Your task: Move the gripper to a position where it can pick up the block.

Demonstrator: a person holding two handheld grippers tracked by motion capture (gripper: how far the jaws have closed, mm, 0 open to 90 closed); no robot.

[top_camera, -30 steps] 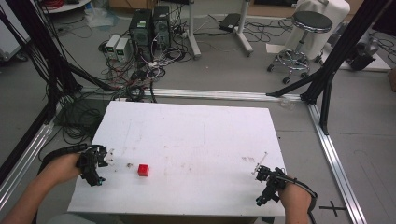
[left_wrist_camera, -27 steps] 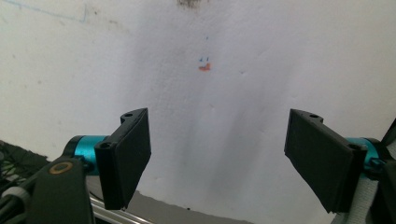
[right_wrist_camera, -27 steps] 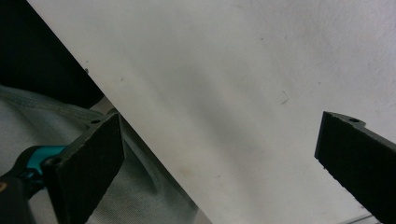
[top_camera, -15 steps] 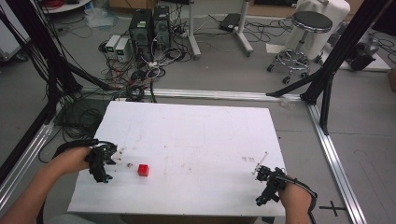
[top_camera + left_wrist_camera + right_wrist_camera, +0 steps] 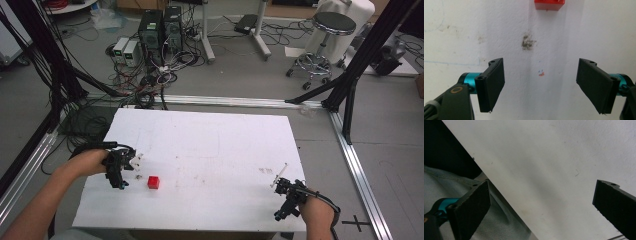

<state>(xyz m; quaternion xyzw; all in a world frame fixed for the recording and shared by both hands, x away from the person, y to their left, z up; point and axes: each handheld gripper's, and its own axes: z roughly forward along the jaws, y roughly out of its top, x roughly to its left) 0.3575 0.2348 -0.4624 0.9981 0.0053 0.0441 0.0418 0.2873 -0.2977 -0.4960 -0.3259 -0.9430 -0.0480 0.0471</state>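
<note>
Red cube (image 5: 153, 182) on white tabletop (image 5: 210, 140), near-left area.
My left tongs (image 5: 121, 172) sit just beside the cube, apart from it, jaws released and empty; cube lies ahead of them. My right tongs (image 5: 286, 200) rest at the near-right edge, jaws spread wide, empty.

High view: even, diffuse overhead light; the white table (image 5: 210, 150) is bright without glare, and the red cube (image 5: 153, 182) casts a faint shadow. Detail is soft and slightly blocky. Left gripper view: bright and sharp on the tabletop (image 5: 454, 37), with pale vertical shadow bands crossing it; the dark smudge (image 5: 527, 43) is crisp. Right gripper view: dimmer, greyish; the near jaws are blurred, and a black unlit area (image 5: 441, 152) lies beyond the table edge
</note>
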